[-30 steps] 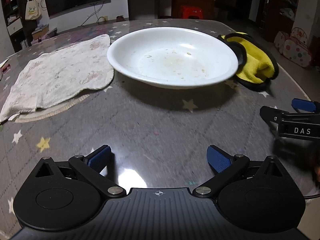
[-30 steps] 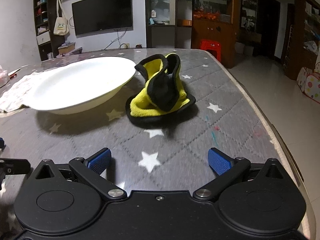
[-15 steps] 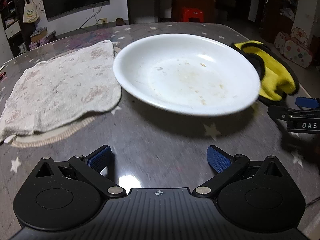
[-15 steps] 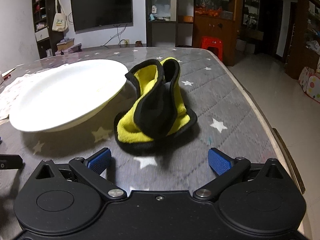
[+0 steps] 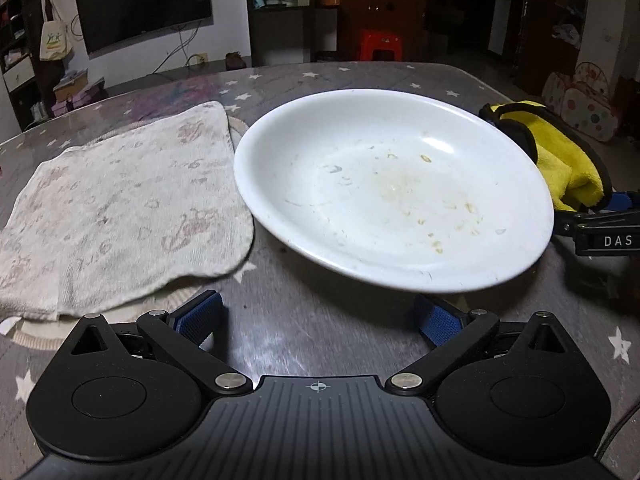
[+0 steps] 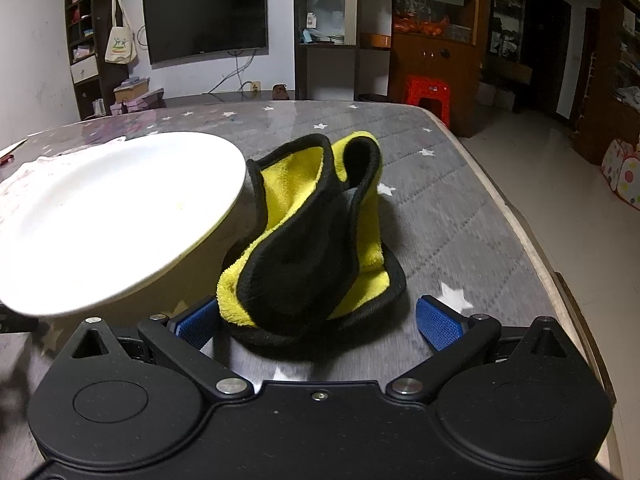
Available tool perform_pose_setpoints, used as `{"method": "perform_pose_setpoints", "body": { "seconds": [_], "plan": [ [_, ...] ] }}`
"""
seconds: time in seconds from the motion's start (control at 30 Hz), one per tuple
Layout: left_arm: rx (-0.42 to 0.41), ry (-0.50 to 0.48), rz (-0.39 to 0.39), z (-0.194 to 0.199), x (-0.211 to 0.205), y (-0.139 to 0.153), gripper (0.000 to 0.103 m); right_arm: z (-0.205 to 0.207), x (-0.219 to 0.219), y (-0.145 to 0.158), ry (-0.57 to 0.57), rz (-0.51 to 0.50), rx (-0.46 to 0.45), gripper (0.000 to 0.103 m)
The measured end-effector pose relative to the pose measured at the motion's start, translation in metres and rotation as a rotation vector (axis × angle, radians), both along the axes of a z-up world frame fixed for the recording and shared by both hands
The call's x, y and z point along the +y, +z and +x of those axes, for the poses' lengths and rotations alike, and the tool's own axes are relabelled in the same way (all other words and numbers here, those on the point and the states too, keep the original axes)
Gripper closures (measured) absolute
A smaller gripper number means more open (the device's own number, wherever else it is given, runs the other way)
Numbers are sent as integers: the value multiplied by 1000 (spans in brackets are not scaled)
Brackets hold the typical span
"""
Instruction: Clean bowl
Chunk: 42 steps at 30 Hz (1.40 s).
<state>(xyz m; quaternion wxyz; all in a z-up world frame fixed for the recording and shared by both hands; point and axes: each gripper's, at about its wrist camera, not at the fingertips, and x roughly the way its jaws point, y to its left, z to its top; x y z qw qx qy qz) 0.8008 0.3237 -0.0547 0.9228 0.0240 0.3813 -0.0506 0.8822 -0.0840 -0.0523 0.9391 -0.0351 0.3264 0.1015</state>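
A shallow white bowl (image 5: 392, 188) with dried food specks sits on the grey star-patterned table (image 5: 320, 332); it also shows in the right wrist view (image 6: 112, 216). My left gripper (image 5: 318, 318) is open, its jaws just short of the bowl's near rim. A crumpled yellow and black cloth (image 6: 316, 240) lies right of the bowl, seen too in the left wrist view (image 5: 560, 160). My right gripper (image 6: 318, 320) is open with the cloth's near edge between its blue pads (image 6: 438, 322), apart from them. The right gripper appears in the left wrist view (image 5: 600, 220) beside the cloth.
A pale patterned towel (image 5: 120, 208) lies flat left of the bowl, over a round mat (image 5: 36, 336). The table's right edge (image 6: 540, 256) drops to the floor. A red stool (image 6: 426, 92), cabinets and a wall television stand beyond the table.
Both grippers have moved forward. The bowl is closer to the left gripper, and the cloth has come between the right gripper's open jaws. Both stay open.
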Motion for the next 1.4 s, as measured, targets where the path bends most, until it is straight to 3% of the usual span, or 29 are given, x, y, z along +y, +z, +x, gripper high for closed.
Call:
{"method": "perform_pose_setpoints", "body": {
  "seconds": [0.63, 1.4],
  "plan": [
    [-101, -37, -10, -1, 3, -10, 0, 4, 1, 4, 8, 4, -1, 0],
    [-106, -38, -20, -2, 5, -11, 0, 7, 2, 8, 19, 7, -2, 0]
  ]
}}
